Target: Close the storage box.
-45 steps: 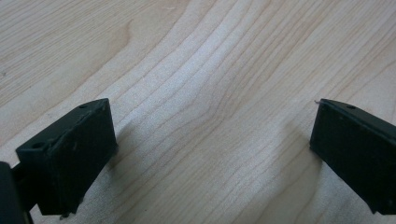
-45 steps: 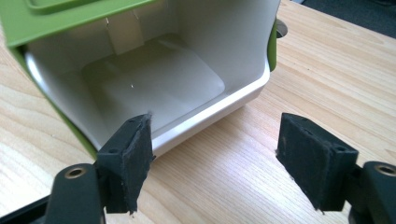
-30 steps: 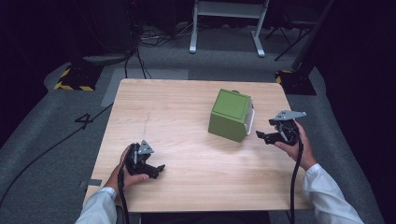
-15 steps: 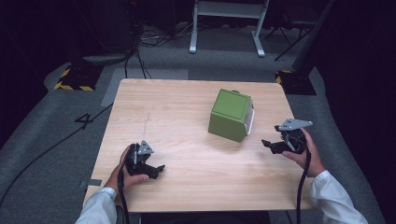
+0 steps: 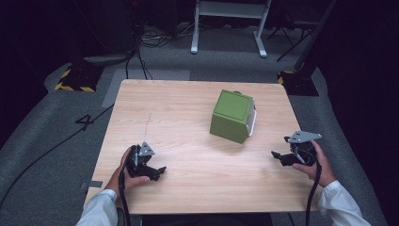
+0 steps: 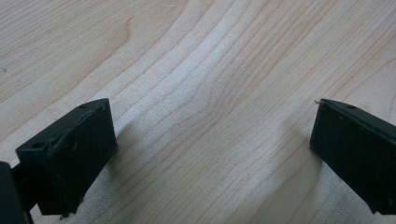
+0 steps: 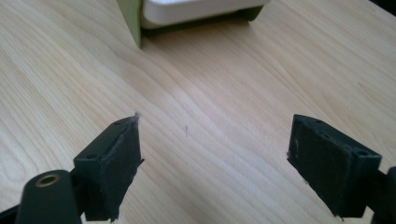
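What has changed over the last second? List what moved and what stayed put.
The right gripper drew back from the green box, toward the person and the table's right edge, jaws open and empty. Nothing was gripped or released. The box stayed in place, and the left gripper kept resting open near the front-left edge.

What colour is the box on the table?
Green, with a white part along its right side; the box shows best in the high view.
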Tool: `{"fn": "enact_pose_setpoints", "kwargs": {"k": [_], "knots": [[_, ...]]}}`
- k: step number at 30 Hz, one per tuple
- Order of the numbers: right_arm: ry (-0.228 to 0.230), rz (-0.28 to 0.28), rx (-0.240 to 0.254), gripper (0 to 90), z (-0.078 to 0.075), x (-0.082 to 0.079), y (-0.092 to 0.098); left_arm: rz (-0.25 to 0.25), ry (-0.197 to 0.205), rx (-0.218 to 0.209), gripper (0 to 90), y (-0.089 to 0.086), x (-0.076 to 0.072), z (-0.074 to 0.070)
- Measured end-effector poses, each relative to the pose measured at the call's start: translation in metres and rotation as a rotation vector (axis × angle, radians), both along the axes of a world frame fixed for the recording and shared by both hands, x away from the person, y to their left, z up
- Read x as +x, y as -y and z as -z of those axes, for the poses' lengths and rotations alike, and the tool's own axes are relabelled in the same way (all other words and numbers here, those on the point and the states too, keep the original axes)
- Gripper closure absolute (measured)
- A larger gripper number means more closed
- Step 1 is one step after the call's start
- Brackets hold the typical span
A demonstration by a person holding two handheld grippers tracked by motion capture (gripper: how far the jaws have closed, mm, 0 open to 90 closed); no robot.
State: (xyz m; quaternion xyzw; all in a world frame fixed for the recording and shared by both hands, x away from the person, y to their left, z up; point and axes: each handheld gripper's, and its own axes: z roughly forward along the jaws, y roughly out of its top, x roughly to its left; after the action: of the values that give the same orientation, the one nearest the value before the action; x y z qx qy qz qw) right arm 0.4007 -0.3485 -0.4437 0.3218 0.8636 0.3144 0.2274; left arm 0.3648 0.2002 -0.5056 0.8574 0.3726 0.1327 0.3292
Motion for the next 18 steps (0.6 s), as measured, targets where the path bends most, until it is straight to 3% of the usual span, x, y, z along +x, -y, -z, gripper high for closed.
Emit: {"fn": "enact_pose_setpoints", "kwargs": {"k": [6,18], "knots": [[-0.016,0.007,-0.019,17.4,0.01,-0.008,0.01,-0.002,0.0,0.0,0.5,0.0,0.0,0.0],[-0.053,0.077,0.008,17.3,0.036,-0.024,0.041,-0.001,0.0,0.0,0.5,0.0,0.0,0.0]]}}
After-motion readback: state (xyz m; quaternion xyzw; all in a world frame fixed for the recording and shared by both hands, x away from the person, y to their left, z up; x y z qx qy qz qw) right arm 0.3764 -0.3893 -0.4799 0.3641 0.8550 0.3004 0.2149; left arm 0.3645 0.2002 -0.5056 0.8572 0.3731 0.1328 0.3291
